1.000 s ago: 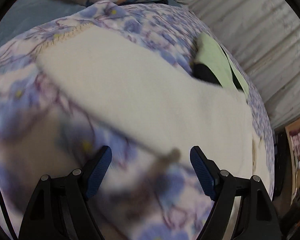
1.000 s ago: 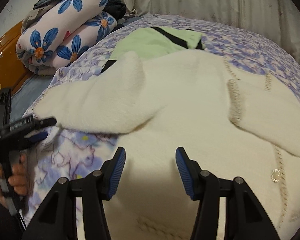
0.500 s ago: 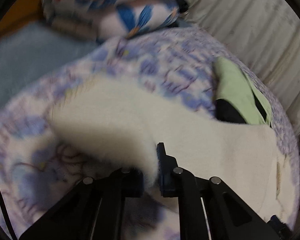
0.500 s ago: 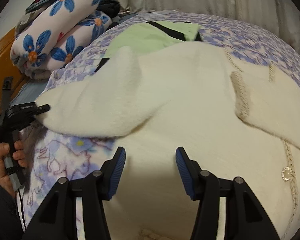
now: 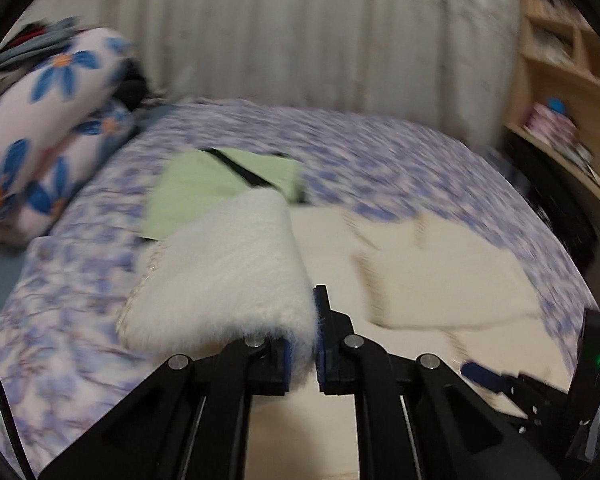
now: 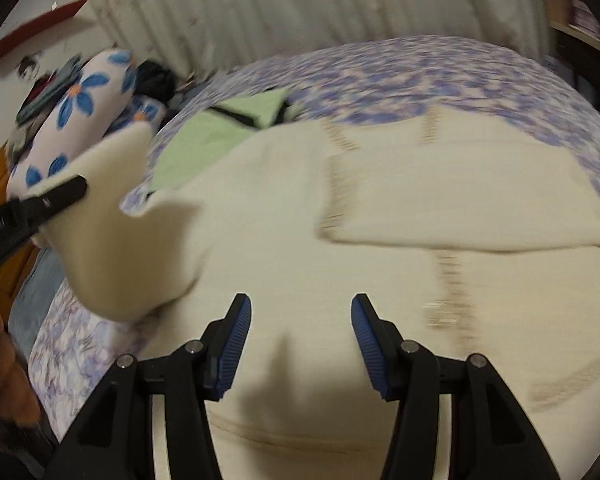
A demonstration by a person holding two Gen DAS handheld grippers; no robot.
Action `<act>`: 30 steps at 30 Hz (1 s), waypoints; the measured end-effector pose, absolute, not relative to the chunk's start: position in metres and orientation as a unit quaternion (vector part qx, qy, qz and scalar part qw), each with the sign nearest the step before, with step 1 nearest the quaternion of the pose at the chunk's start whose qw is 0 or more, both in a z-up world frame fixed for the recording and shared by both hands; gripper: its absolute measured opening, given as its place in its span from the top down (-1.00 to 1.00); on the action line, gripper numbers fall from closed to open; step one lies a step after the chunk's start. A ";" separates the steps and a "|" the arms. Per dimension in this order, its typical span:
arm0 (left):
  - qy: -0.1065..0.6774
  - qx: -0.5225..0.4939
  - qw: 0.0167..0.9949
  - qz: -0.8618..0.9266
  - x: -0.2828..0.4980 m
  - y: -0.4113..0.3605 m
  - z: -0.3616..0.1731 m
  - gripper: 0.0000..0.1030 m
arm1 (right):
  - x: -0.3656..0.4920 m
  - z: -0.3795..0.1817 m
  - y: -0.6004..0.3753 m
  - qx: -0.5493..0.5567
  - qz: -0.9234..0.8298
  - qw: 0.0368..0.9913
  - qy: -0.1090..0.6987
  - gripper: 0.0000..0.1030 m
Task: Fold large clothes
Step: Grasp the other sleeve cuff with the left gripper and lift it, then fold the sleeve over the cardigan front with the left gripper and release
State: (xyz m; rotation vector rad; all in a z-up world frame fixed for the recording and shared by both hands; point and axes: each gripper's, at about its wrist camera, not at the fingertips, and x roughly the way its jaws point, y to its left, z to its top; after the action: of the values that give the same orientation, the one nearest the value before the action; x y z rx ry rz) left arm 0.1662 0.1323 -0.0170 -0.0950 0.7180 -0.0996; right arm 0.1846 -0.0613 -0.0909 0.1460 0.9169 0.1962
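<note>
— Since a second ago your left gripper (image 5: 315, 336) has clamped onto the fleece sleeve (image 5: 228, 268) and lifted it off the bedspread (image 5: 380, 148), hasn't it?

— Yes. Your fingers (image 5: 323, 344) are closed on the sleeve's fluffy edge, and the sleeve hangs raised, doubling over toward the body of the cream fleece garment (image 6: 380, 280). In your right wrist view the same sleeve (image 6: 116, 240) stands up off the bed at the left, pinched by the left gripper's tip (image 6: 60, 196).

— And your right gripper (image 6: 298, 332)?

— Its blue pads (image 6: 236, 340) are spread wide with nothing between them, hovering over the middle of the garment.

— Where does the garment lie?

— Spread flat across the purple floral bedspread, its other sleeve (image 6: 460, 200) already folded across the chest. A light green garment with black trim (image 5: 220, 188) lies just beyond it, partly tucked under its far edge.

— What else do you see?

— A rolled blue-flowered quilt (image 5: 40, 136) at the bed's left, a pleated curtain (image 5: 300, 32) behind, and wooden shelves (image 5: 560, 80) holding small blurred items.
</note>
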 end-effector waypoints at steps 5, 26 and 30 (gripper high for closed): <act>0.424 -0.014 0.901 -0.093 0.177 0.051 -0.067 0.86 | 0.176 -0.098 -0.132 0.095 0.040 0.888 0.449 -0.02; 0.450 -0.012 0.893 0.013 0.095 0.094 -0.060 -0.46 | 0.162 -0.088 -0.127 0.084 0.126 0.875 0.461 -0.01; 0.454 -0.020 0.889 0.057 0.089 0.121 -0.060 -0.46 | 0.159 -0.085 -0.084 0.038 0.171 0.867 0.467 -0.02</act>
State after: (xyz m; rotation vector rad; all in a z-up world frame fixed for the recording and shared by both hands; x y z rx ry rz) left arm 0.0887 0.1213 -0.0596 -0.0424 0.9429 0.1176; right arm 0.1592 -0.0841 -0.0851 0.0803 0.9786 0.3575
